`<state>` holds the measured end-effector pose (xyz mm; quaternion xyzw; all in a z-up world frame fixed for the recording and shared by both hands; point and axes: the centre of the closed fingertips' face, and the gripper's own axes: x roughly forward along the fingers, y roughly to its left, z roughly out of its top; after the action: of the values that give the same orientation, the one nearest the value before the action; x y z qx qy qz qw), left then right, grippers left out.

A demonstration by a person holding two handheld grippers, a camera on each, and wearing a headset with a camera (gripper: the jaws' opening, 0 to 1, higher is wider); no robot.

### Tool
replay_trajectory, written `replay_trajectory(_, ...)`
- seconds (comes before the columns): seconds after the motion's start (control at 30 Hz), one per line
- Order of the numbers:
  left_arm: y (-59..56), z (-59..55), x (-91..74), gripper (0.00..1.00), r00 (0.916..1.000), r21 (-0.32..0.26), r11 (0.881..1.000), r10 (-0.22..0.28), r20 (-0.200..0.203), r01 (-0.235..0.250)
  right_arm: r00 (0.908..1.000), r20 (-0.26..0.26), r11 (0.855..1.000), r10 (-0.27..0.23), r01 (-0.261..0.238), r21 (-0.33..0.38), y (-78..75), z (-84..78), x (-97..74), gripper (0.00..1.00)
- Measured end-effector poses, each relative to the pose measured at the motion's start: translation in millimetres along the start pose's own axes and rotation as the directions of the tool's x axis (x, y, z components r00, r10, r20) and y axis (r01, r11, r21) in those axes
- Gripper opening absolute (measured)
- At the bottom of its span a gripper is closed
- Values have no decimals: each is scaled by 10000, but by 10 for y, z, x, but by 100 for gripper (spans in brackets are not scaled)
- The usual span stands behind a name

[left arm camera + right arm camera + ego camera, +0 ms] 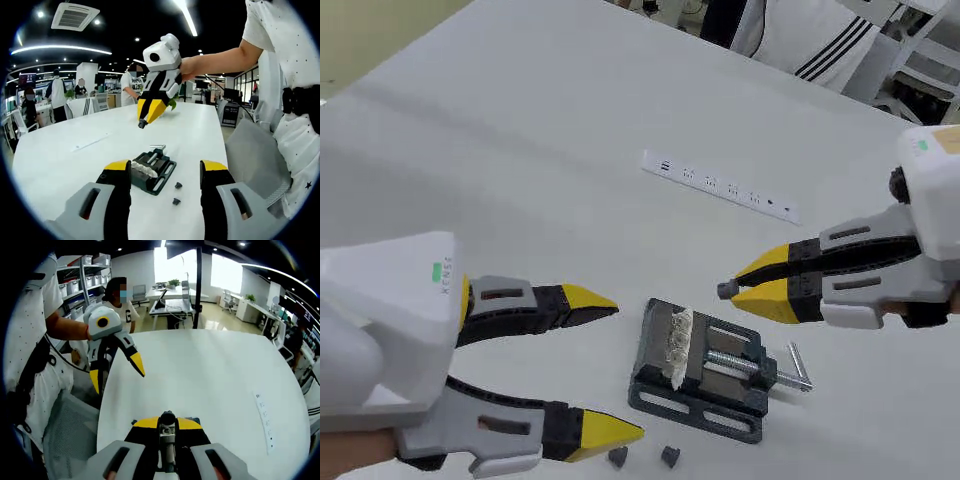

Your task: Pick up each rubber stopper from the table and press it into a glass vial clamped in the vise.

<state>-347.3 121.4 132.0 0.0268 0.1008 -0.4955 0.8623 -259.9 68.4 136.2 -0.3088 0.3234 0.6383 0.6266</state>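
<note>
Vise (705, 385) stands on the white table (520, 150) and serves as my reference for every position. A row of glass vials (678, 345) is clamped between its 2 faces. The glass is too blurred for me to count the vials or to tell whether any is plugged. The screw handle (798, 365) sticks out of the vise on the side away from my left tongs.

My right tongs (738, 286) are closed narrow on 1 rubber stopper (726, 290), pinched at the very tips. In the left gripper view that stopper hangs in the air above the vise, apart from it and from the vials. In the right gripper view it shows dark and round between the yellow tips.

My left tongs (625, 368) are spread wide and hold nothing. They sit beside the vise on the side opposite the handle, tips pointing toward it, not touching it.

Loose stopper 1 (618, 457) and loose stopper 2 (670, 456) lie on the table just beside the vise base, on the edge nearest me. They are near each other but apart.

A white power strip (720, 187) lies on the table well beyond the vise. A person in a white striped top (800, 30) is at the table's far edge, beyond the strip.
</note>
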Motion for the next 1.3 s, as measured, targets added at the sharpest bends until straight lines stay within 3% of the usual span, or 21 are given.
replay_trajectory(0.07,40,-24,-9,62,9999,23,9999,139,69,-139,9984,-560,9997,84,-96,-221,-64,-60,104,6)
replay_trajectory(0.2,92,-82,-16,68,9997,-144,9996,246,92,-245,9922,-1189,9990,381,-404,-173,-144,-141,260,6)
replay_trajectory(0.27,105,-110,-11,70,9996,-210,9994,266,105,-264,9834,-1764,9979,424,-503,-406,-181,-223,345,6)
replay_trajectory(0.37,115,-151,2,75,9996,-213,9994,277,58,-276,9746,-2163,9971,582,-674,-357,-197,-278,449,6)
replay_trajectory(0.47,118,-190,23,78,9997,-194,9995,238,-6,-238,9578,-2829,9948,514,-739,-696,-263,-385,519,6)
replay_trajectory(0.53,124,-209,35,80,9997,-173,9995,253,-36,-254,9530,-2979,9941,547,-799,-731,-270,-420,564,6)
replay_trajectory(0.63,120,-210,49,81,9997,-219,9995,235,30,-235,9378,-3409,9916,662,-998,-819,-268,-496,649,6)
replay_trajectory(0.9,107,-222,70,81,9996,-256,9994,244,117,-241,9145,-3989,9889,676,-1144,-947,-291,-614,745,6)
replay_trajectory(1.3,108,-262,67,81,9995,-345,9990,288,135,-284,9016,-4253,9877,789,-1285,-893,-313,-661,837,6)
